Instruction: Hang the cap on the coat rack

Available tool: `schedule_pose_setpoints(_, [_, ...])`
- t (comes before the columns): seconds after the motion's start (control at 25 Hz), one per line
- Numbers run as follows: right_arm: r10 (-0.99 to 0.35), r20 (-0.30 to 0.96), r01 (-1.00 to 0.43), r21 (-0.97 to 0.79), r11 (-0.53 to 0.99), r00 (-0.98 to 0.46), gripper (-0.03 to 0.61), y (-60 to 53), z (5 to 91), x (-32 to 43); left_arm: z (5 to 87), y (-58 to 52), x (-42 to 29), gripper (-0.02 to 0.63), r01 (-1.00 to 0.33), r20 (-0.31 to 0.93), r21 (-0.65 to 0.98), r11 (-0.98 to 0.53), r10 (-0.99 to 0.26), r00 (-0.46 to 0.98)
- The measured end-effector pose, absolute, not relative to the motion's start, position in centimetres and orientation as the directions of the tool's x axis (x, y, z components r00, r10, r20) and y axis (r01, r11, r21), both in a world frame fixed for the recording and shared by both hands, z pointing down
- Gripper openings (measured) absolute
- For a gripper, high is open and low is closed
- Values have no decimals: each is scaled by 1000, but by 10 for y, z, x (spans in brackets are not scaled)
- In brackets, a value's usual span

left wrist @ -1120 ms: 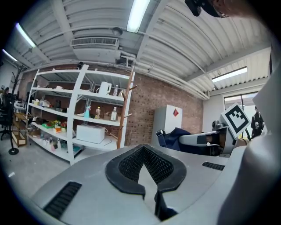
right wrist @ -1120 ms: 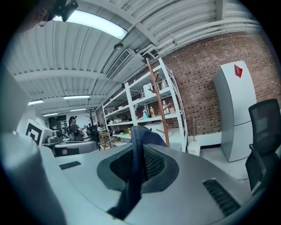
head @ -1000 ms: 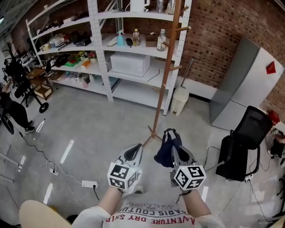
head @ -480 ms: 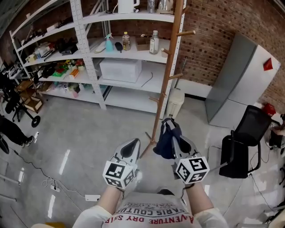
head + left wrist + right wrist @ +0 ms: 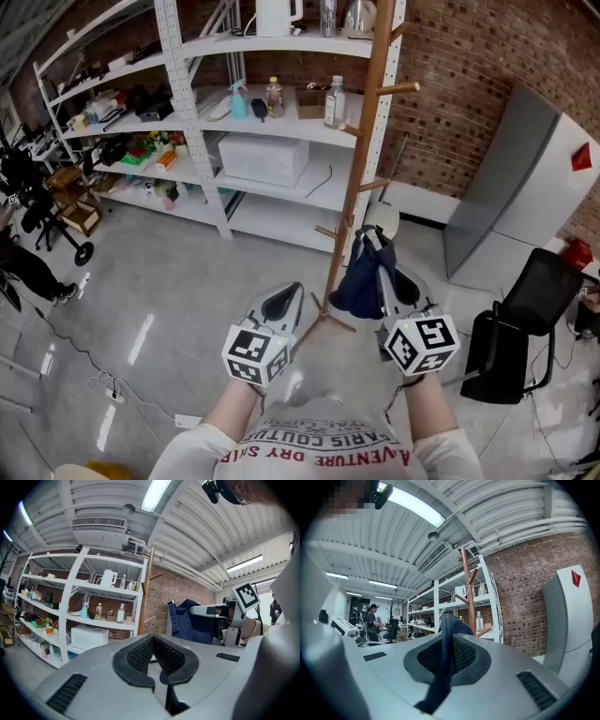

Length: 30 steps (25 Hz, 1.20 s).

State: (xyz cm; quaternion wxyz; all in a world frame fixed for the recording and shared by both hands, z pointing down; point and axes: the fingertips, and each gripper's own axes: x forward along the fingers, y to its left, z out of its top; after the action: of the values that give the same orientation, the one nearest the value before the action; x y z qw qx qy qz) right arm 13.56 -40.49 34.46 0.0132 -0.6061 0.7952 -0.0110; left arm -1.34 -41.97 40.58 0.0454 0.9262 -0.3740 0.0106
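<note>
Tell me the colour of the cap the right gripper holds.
Dark navy blue. The cap shows best in the left gripper view.

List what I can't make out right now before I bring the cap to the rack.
- Top of the coat rack: cut off by the head view's upper edge.
- The cap, its brim and opening: the right gripper view shows only an edge-on strip in the shut jaws of the right gripper; the head view shows a bunched lump.
- Labels of the bottles on the shelves: too small in every view.
</note>
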Motion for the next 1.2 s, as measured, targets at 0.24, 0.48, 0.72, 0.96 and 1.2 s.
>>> schedule_pose_setpoints(0.24, [-955,-105,-960,53,274,-278,18,-447,283,178,391,-450,20,6,-711,34,66,-701,-710,703])
schedule_pose_setpoints(0.48, [-931,-207,-952,119,281,-300,18,-476,228,211,392,-464,47,6,-718,33,91,-690,-719,694])
schedule_pose_setpoints(0.72, [-900,-286,-942,167,290,-328,18,-497,185,223,394,-481,61,6,-733,49,79,-675,-732,679])
schedule_pose_setpoints(0.96, [-867,-367,-938,202,281,-338,18,-508,140,227,398,-493,69,6,-737,87,77,-672,-732,676])
schedule_pose_setpoints(1.2, [-857,-394,-938,234,257,-333,18,-527,113,230,390,-504,73,6,-738,84,67,-671,-733,675])
